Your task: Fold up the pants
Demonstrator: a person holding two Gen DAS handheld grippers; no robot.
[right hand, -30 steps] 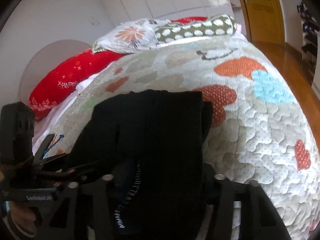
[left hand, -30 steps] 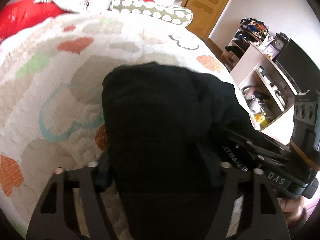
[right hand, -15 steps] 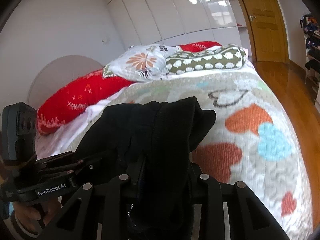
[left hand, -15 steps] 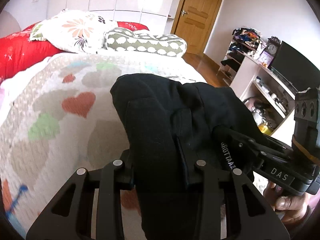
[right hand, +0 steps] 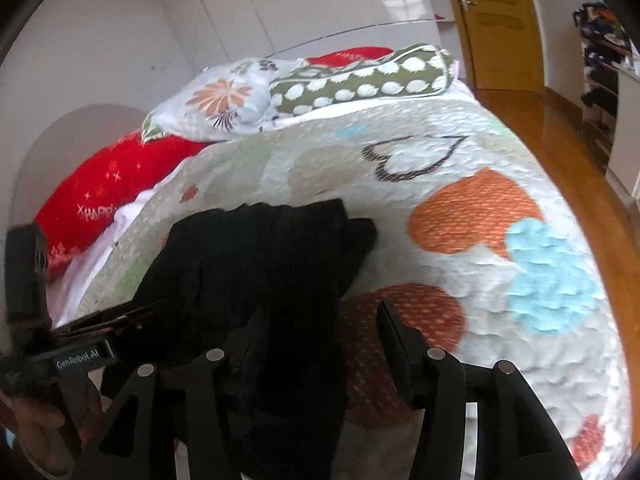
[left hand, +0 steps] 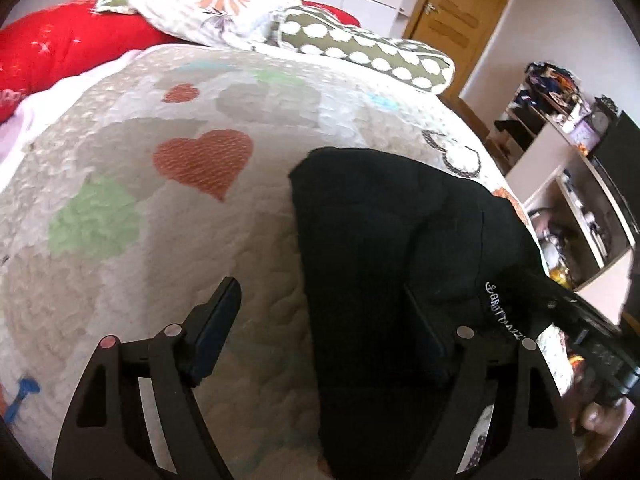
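Left wrist — "GROTTAZZ" lettering on pants [left hand: 392, 240]

Both grippers are matte black plastic. The left gripper [left hand: 322, 328] has flat arms with long cut-out slots, round silver screw heads and dark blue pads [left hand: 216, 320] on the fingers. The right gripper [right hand: 324, 340] looks the same. One handle carries a white "GenRobot.AI" label [right hand: 78, 357].

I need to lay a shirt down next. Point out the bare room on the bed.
Free: the quilt left of the pants, around the red heart; and right of the pants in the right view, over the orange heart and blue heart. Crowded: the pillows at the head, and the near edge where both grippers flank the pants.
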